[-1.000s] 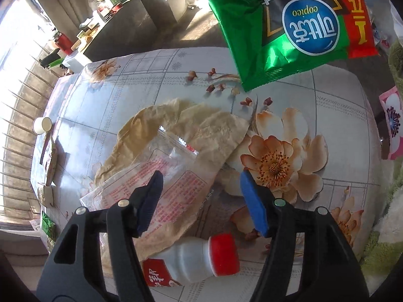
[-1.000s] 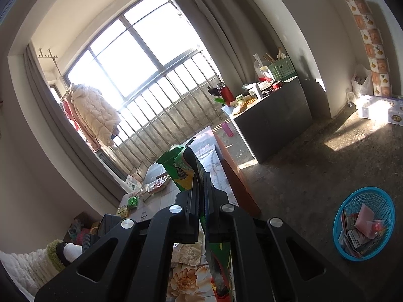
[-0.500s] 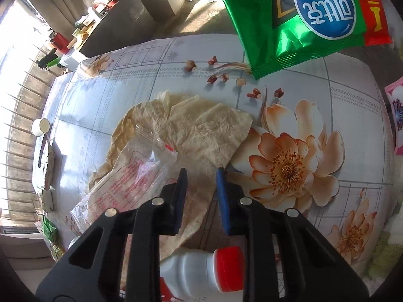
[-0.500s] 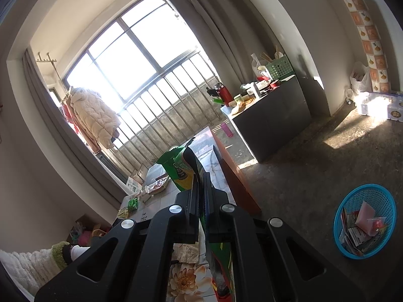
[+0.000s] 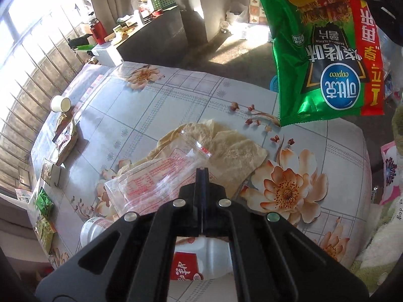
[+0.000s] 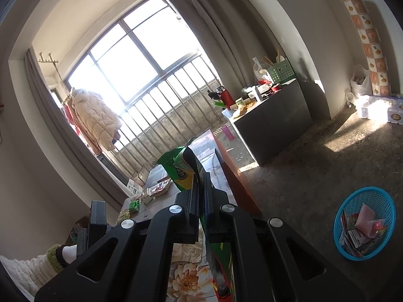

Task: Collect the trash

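floral table by barred window; l tongs clenched on clear wrapper, r tongs on chip bag

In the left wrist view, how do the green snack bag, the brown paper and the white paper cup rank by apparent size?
1. green snack bag, though it hangs nearer the camera
2. brown paper
3. white paper cup, farthest away

Green-red chip bag, floral tablecloth, blue basket
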A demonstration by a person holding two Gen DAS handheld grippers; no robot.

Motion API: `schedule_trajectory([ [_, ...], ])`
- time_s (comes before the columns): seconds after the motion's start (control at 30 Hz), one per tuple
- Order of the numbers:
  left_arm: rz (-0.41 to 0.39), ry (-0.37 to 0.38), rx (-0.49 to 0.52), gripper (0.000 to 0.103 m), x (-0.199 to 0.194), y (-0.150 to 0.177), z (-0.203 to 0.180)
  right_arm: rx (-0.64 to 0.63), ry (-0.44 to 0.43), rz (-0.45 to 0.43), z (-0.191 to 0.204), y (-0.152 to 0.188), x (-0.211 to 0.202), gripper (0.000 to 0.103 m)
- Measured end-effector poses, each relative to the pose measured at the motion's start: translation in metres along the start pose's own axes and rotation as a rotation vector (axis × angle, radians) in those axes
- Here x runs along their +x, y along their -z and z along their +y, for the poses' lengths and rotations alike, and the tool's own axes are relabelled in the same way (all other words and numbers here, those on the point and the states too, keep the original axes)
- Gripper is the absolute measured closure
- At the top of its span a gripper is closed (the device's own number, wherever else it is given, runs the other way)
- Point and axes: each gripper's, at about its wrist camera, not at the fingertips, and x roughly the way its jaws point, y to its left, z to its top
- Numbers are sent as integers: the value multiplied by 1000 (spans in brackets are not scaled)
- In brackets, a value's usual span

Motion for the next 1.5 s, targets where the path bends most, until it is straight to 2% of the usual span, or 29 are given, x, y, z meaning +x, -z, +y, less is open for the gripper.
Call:
schedule_trajectory([
  [0.1, -26, -25, -99, 103, -14, 3, 16, -4, -4, -2, 3, 1, -3, 100],
  [0.13, -31, -25, -149, 99, -18, 4, 24, -6, -5, -3, 4, 1, -4, 100],
  [0.17, -41, -18, -198, 85, -23, 6, 32, -8, -6, -3, 4, 2, -5, 100],
  [0.2, -59, -21, -247, 66, -28, 9, 40, -9, -6, -2, 4, 2, -6, 100],
  [0.27, -94, -26, -336, 52, -38, 17, 55, -10, -6, 1, 5, 2, -6, 100],
  [0.37, -90, 28, -502, 49, -36, 29, 83, -7, -9, 8, 5, 2, -3, 100],
  [0.5, -46, 173, -743, 49, -12, 45, 125, 0, -18, 17, 7, 2, 1, 100],
  [0.6, -24, 229, -820, 49, 5, 47, 148, -2, -17, 23, 9, 2, 3, 100],
  [0.77, 28, 290, -846, 49, 29, 43, 161, -1, -7, 31, 7, -1, 7, 99],
  [0.87, 97, 300, -869, 50, 46, 46, 164, 4, -8, 38, 8, -1, 13, 99],
  [0.9, 113, 283, -870, 50, 49, 46, 166, 5, -9, 41, 8, -1, 14, 100],
  [1.07, 145, 298, -882, 51, 56, 45, 170, -2, -11, 52, 11, 0, 17, 99],
  [1.33, 194, 313, -775, 51, 59, 31, 154, -2, -10, 57, 14, 0, 19, 99],
  [1.43, 234, 267, -716, 60, 66, 26, 146, -4, -11, 60, 16, -1, 21, 99],
  [1.5, 251, 241, -681, 71, 69, 24, 141, -7, -12, 62, 17, -2, 22, 99],
])
